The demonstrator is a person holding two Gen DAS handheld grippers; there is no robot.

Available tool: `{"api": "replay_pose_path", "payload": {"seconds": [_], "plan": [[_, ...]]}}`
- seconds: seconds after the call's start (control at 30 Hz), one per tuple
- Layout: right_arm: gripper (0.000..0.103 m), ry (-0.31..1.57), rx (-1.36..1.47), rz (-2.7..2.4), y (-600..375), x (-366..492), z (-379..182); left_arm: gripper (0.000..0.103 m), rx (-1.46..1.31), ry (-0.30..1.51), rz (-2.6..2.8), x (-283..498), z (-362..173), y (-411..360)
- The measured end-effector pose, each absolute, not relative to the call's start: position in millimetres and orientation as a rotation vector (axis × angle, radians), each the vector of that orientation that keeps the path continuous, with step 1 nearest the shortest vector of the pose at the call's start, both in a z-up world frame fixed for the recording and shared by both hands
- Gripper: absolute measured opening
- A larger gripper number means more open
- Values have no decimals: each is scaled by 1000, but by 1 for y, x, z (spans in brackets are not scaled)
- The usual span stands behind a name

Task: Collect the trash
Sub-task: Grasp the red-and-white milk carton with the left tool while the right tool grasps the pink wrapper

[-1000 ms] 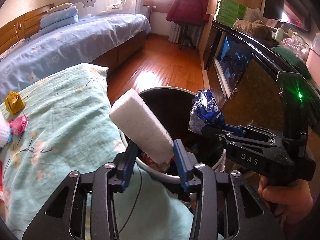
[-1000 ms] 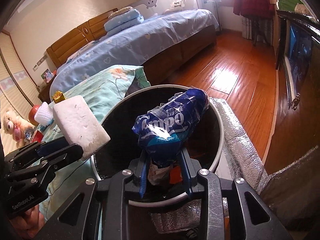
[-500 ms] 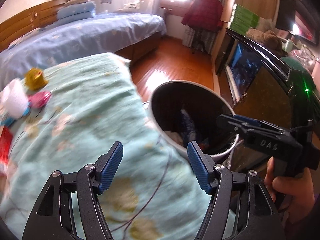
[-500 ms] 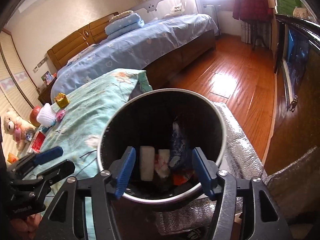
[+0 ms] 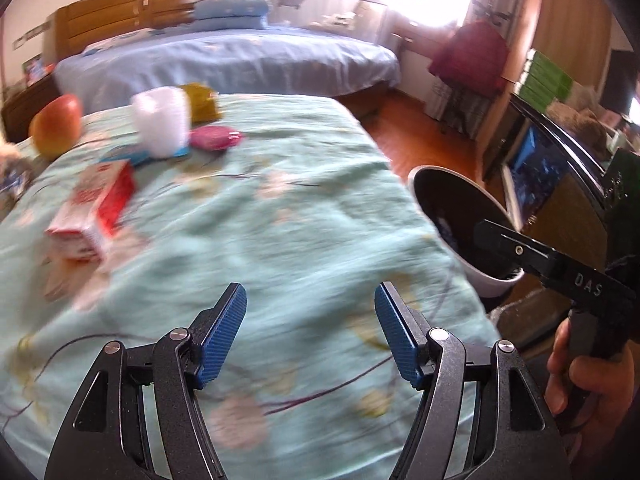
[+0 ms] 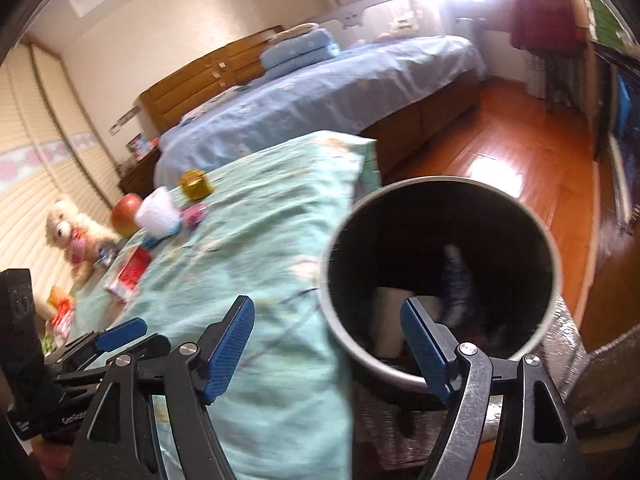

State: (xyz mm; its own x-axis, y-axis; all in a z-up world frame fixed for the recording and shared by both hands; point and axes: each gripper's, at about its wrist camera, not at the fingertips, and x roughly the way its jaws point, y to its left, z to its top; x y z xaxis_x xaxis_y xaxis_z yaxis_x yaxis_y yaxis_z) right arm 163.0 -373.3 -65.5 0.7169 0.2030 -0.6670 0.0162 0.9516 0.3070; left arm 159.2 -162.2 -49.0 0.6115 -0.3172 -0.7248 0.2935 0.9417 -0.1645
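Note:
The round trash bin (image 6: 552, 264) stands beside the teal-covered surface (image 5: 280, 240); a white foam block (image 6: 390, 320) and a blue wrapper (image 6: 456, 280) lie inside. The bin also shows in the left wrist view (image 5: 492, 280). My left gripper (image 5: 310, 336) is open and empty above the teal cloth. My right gripper (image 6: 326, 344) is open and empty at the bin's near rim, and shows in the left wrist view (image 5: 520, 248). On the cloth lie a red-white carton (image 5: 96, 212), a white cup (image 5: 162, 124), a pink piece (image 5: 214, 138) and a yellow wrapper (image 5: 202, 102).
An apple (image 5: 56, 126) sits at the far left of the cloth. A teddy bear (image 6: 76, 236) sits by the wall. A blue bed (image 5: 224, 60) lies beyond, wooden floor (image 6: 500, 144) to its right, a dark TV cabinet (image 5: 560, 184) at right.
Both grippers opened and dropped the foam block and blue wrapper into the bin. The left gripper swung left over the cloth; the right gripper shifted slightly left.

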Motion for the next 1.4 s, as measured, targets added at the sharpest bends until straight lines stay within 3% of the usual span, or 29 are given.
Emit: {"api": "replay_pose_path", "payload": {"seconds": [0.63, 1.4], "plan": [[77, 799, 195, 269, -269, 192, -66, 68, -91, 825, -157, 156, -54, -66], [78, 874, 70, 352, -207, 286, -83, 70, -126, 886, -36, 225, -59, -33]]}}
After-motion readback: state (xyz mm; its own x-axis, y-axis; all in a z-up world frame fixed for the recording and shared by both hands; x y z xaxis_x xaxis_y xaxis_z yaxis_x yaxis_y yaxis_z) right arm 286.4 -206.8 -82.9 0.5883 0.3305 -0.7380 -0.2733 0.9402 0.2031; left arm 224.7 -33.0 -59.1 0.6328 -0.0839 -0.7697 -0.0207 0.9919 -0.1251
